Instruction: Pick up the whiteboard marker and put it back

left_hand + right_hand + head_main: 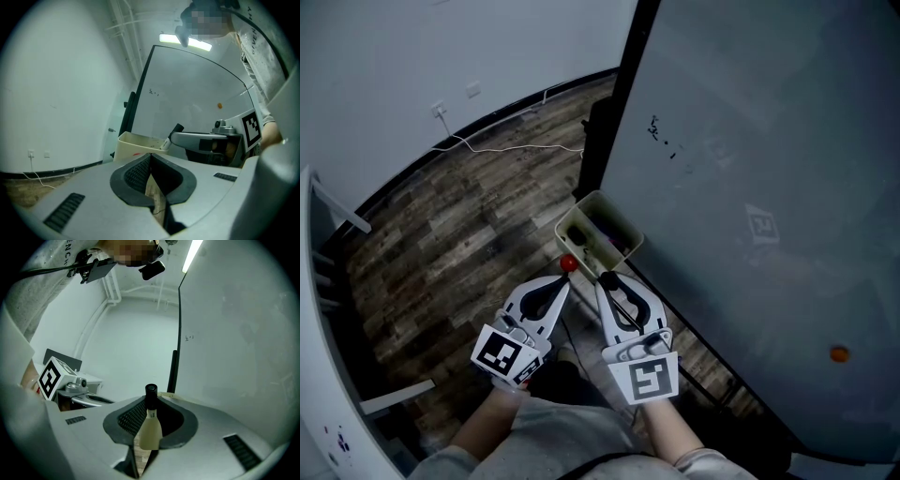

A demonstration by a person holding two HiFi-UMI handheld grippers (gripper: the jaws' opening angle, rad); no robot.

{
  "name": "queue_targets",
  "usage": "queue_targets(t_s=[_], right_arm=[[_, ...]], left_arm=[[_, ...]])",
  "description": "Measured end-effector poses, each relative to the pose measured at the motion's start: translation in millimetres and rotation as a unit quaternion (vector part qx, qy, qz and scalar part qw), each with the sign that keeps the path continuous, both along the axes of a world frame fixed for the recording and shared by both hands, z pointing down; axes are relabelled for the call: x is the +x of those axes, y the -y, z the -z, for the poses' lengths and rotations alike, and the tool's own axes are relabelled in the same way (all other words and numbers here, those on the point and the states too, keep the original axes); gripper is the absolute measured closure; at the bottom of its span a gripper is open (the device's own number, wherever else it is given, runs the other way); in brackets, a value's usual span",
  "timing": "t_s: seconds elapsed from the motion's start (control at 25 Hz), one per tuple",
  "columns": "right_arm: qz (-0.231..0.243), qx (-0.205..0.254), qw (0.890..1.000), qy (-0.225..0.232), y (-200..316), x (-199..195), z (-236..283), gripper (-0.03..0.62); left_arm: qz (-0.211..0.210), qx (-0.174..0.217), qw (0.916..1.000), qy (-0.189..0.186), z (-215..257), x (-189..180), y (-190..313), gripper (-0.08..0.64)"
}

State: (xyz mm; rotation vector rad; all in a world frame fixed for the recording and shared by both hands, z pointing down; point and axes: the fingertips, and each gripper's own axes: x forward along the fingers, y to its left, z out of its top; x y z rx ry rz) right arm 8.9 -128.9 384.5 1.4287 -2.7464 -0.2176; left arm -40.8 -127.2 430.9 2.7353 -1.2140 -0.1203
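Dim, bluish, ceiling tube [193, 254] glare, fisheye-warped edges, perhaps slightly soft

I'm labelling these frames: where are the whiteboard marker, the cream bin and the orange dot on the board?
whiteboard marker [150, 427]: right gripper view, its pale barrel between the jaws.
cream bin [132, 149]: left gripper view, its front wall.
orange dot [838, 354]: head view, its centre.

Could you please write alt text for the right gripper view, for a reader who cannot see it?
The fingers of the right gripper are shut on a whiteboard marker, its black cap pointing away toward a white wall. A whiteboard with a black frame fills the right side, and the left gripper with its marker cube shows at the left.
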Motion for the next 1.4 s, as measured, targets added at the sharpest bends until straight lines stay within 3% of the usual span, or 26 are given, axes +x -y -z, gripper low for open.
queue_targets(t_s=[0.68,1.4], right_arm=[[-0.038,-0.027,0.999,0.009,3,1,3,0.518],[-0.036,-0.019,0.999,0.006,-4,-1,14,0.518]], left_arm=[[-0.046,-0.016,0.9988,-0.006,-4,-5,9,0.545],[-0.072,-0.01,0.9973,-0.013,4,3,12,0.545]])
